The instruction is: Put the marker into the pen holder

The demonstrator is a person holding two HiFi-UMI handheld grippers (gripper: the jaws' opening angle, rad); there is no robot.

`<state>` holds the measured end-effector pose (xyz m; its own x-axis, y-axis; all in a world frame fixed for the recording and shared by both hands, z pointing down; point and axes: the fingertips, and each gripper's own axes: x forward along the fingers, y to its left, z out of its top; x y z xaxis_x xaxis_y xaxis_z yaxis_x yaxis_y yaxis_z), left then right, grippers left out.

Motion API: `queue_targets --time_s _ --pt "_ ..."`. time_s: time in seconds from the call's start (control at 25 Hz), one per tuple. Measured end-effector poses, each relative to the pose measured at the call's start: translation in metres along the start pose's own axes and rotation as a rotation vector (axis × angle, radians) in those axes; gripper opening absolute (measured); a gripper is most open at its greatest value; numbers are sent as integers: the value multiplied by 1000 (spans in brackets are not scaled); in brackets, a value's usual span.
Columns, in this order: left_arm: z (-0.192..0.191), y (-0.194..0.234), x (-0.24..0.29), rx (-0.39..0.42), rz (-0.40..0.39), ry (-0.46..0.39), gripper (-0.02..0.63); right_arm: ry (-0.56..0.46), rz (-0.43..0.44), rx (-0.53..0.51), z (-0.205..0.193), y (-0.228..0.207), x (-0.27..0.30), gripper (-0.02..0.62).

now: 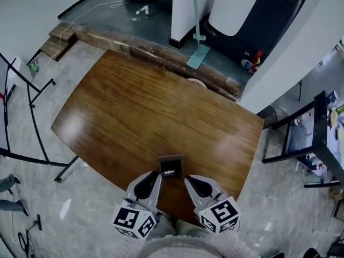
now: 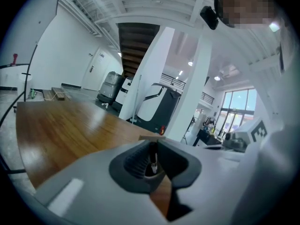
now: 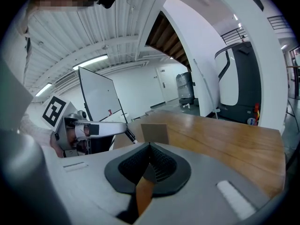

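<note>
Head view: marker [image 1: 168,172] tip at the mouth of the pen holder [image 1: 171,159], near edge of the table [image 1: 150,106].
Left gripper [image 2: 153,150] is clamped on the slim dark marker, whose white end pokes over the open brown holder. Right gripper [image 3: 150,149] is pinched together with nothing in it, just right of the holder. The marker looks light, stiff and smooth-barrelled, so it will likely swivel in the pads. Best held mid-barrel, not near the tip. Count: one marker, one pen holder, two grippers, one wooden table.
</note>
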<state>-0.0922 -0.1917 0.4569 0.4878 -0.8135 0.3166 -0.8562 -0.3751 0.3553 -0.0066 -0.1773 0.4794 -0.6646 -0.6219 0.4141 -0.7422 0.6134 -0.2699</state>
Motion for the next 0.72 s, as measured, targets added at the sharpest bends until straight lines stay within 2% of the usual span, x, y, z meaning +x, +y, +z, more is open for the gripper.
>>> queue_targets --time_s 0.32,0.72 --pt "-14 6 21 -34 0 36 51 30 9 21 -10 -7 10 0" --pt "-40 3 35 6 11 117 51 60 22 32 -24 -13 15 0"
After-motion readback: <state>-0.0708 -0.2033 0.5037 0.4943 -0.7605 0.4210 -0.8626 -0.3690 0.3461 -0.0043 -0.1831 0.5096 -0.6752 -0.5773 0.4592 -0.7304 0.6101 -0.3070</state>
